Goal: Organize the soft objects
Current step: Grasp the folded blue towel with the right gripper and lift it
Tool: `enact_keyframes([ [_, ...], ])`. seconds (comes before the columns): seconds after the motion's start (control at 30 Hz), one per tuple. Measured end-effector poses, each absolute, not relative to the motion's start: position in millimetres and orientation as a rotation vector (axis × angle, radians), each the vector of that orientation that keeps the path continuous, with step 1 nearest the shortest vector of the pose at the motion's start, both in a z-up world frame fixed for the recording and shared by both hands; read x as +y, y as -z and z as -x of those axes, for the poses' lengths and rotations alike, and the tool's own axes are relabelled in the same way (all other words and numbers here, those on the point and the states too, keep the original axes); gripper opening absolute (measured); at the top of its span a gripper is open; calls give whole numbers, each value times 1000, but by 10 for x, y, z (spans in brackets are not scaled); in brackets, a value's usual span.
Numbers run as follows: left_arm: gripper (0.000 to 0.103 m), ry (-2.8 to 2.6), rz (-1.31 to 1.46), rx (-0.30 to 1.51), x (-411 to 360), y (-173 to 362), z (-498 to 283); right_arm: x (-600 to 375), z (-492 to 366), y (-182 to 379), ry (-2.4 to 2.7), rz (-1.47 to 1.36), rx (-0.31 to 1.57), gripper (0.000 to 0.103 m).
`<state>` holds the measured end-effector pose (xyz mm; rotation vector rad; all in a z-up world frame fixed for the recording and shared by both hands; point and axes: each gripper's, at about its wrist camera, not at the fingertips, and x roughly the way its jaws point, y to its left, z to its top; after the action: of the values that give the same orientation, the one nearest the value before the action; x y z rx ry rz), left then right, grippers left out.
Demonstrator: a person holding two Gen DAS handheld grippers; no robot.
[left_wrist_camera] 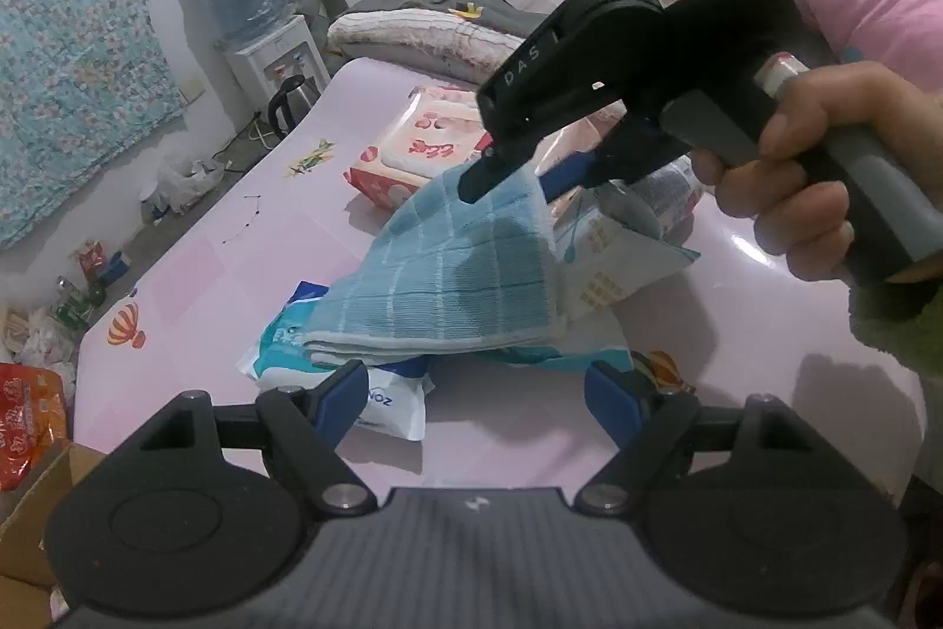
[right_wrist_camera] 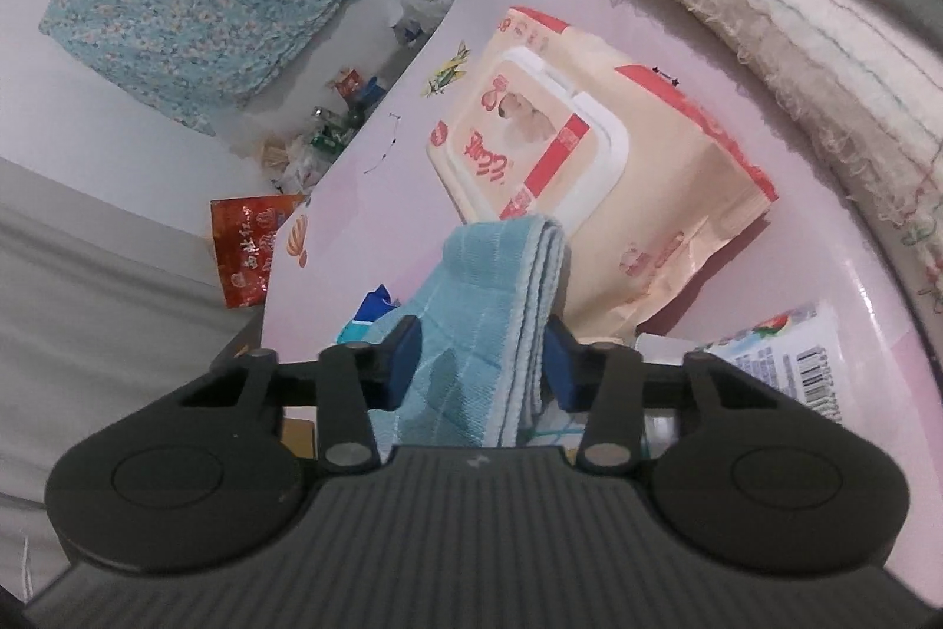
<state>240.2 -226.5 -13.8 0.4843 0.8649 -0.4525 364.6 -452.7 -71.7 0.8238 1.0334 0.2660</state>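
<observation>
A folded light-blue towel (left_wrist_camera: 454, 275) hangs from my right gripper (left_wrist_camera: 518, 178), which is shut on its upper corner above the pink table (left_wrist_camera: 236, 240). In the right wrist view the towel (right_wrist_camera: 489, 310) sits between the blue pads of the right gripper (right_wrist_camera: 480, 364). The towel's lower edge rests on a blue-and-white tissue pack (left_wrist_camera: 353, 381). My left gripper (left_wrist_camera: 477, 402) is open and empty, just in front of that pack and the towel's lower edge. A cream-and-red wet-wipes pack (left_wrist_camera: 412, 151) lies behind, also in the right wrist view (right_wrist_camera: 589, 175).
A white packet with a barcode (right_wrist_camera: 784, 364) lies at the right of the table. Bedding (left_wrist_camera: 430, 33) borders the far edge. A water dispenser (left_wrist_camera: 265, 45), a kettle (left_wrist_camera: 289, 98) and floor litter stand to the left. A cardboard box (left_wrist_camera: 23, 517) is at lower left.
</observation>
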Motion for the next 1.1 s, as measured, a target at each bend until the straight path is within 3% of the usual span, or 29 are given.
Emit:
enact_keyframes([
  [0.03,82,451,-484,865,-2264,137,-2394,-4529,-3638,721,-272,-839,1028,18],
  [0.13,82,452,-478,863,-2262,112,-2364,-4562,-3553,677,-299,-895,995,9],
  [0.4,82,458,-452,836,-2172,-79,-2119,-4567,-3123,490,-334,-1020,906,8],
  [0.63,83,495,-432,786,-2123,-304,-1598,-4720,-2223,467,-304,-1139,792,8],
  [1.1,83,661,-451,746,-2466,-10,-502,-5031,-215,1107,-142,-1369,741,8],
])
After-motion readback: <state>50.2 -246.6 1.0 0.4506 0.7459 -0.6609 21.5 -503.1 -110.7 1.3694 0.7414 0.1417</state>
